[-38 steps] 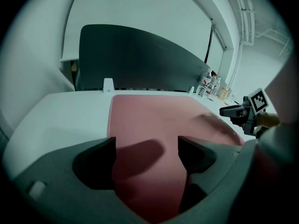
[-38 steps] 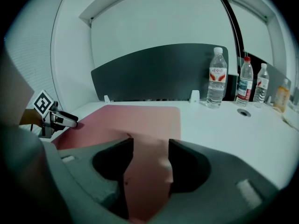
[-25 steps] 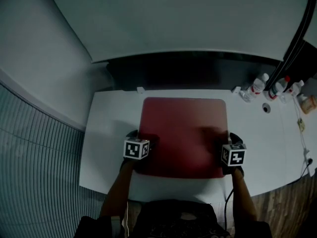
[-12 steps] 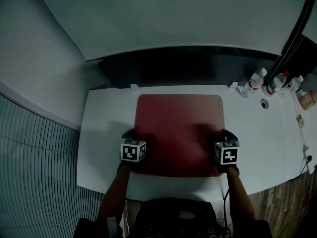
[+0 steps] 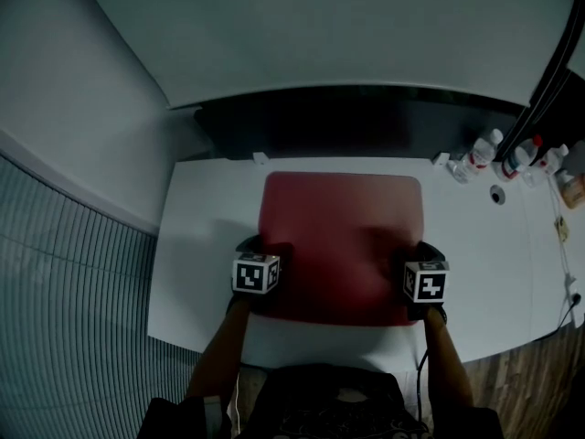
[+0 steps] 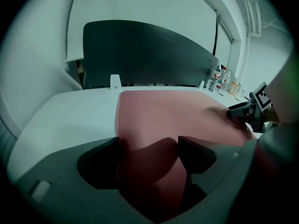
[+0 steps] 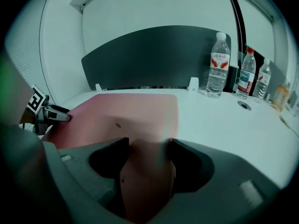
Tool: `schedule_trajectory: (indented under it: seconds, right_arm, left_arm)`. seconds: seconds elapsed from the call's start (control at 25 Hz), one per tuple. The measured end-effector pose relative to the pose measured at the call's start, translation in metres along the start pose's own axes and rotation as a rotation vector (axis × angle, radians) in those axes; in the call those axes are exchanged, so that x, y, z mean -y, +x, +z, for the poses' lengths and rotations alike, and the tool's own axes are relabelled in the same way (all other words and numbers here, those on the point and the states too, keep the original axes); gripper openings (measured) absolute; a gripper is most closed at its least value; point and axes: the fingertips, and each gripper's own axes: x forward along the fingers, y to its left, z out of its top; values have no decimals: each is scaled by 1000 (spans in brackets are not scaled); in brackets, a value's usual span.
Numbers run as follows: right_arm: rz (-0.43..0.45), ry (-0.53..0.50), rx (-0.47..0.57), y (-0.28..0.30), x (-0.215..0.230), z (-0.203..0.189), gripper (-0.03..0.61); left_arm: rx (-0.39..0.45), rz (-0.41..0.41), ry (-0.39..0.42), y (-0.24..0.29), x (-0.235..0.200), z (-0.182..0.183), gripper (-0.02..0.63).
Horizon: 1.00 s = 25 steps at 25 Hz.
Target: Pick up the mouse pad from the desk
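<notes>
A dark red mouse pad [image 5: 343,236] lies flat on the white desk [image 5: 210,218]. My left gripper [image 5: 260,249] sits at the pad's near left corner, and in the left gripper view [image 6: 149,148] the pad's left edge [image 6: 173,111] runs between its jaws. My right gripper [image 5: 422,251] sits at the near right corner, where its own view [image 7: 147,148] shows the pad's right edge [image 7: 135,111] between the jaws. Both pairs of jaws are closing, still with a gap around the pad. Each gripper view shows the other gripper across the pad.
A dark partition panel [image 5: 356,122] stands along the desk's back edge. Several water bottles [image 5: 480,154] and a round cable hole [image 5: 498,193] are at the back right. The bottles [image 7: 217,64] show clearly in the right gripper view. Wooden floor lies beyond the desk's near right corner.
Both grippers keep the same spots at the pad's near corners. Only the head camera's framing has shifted a little.
</notes>
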Motion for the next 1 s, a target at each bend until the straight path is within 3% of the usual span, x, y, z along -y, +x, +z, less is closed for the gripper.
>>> schedule_trajectory:
  seconds: [0.16,0.8,0.88,1.0]
  right_arm:
    - [-3,9,-5,-1,-1,0,277]
    - [30,-23,30,-2,-8,3,179]
    - [49,-31,19,-3,-12,2,159]
    - [89,-62,11,-2,-23,1,79]
  left_arm:
    - [7,22,-36,0,-7,0,341]
    - [20,12,-33,-2,5,2,214]
    - [14,-4,-33,-1,11,2,172]
    - [-1,-16,-8,0,20,2,86]
